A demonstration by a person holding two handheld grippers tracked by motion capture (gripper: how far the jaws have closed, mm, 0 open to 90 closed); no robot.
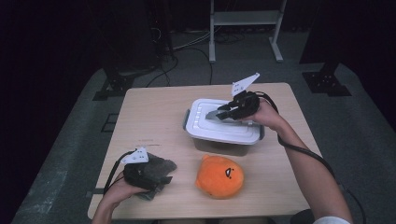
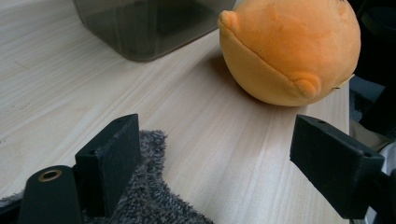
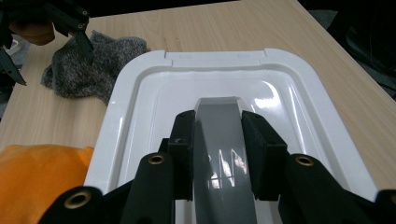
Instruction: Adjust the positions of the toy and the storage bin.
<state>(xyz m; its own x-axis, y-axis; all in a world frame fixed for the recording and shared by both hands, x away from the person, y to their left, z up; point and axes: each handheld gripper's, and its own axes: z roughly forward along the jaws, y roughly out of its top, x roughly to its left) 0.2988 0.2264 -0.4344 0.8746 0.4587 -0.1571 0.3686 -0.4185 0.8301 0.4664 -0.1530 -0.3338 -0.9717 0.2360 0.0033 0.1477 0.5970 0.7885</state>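
Note:
A clear storage box with a white lid [image 1: 224, 122] [image 3: 140, 88] stands right of the table's middle. My right gripper [image 1: 223, 111] [image 3: 217, 140] is shut on the lid's grey handle [image 3: 218, 140] [image 1: 215, 113]. An orange plush toy [image 1: 219, 176] [image 2: 289, 46] [image 3: 37, 182] lies in front of the box. At the front left, a grey fuzzy cloth [image 1: 159, 169] [image 2: 149, 200] [image 3: 88, 65] lies on the table. My left gripper [image 1: 156, 179] [image 2: 215, 163] is open over the cloth's edge, one jaw resting on it.
The wooden table [image 1: 154, 112] has bare room at the back left and far right. The box's dark clear wall [image 2: 149, 23] stands ahead of the left gripper. Beyond the table are a white frame's legs [image 1: 245, 32] and cables on the floor.

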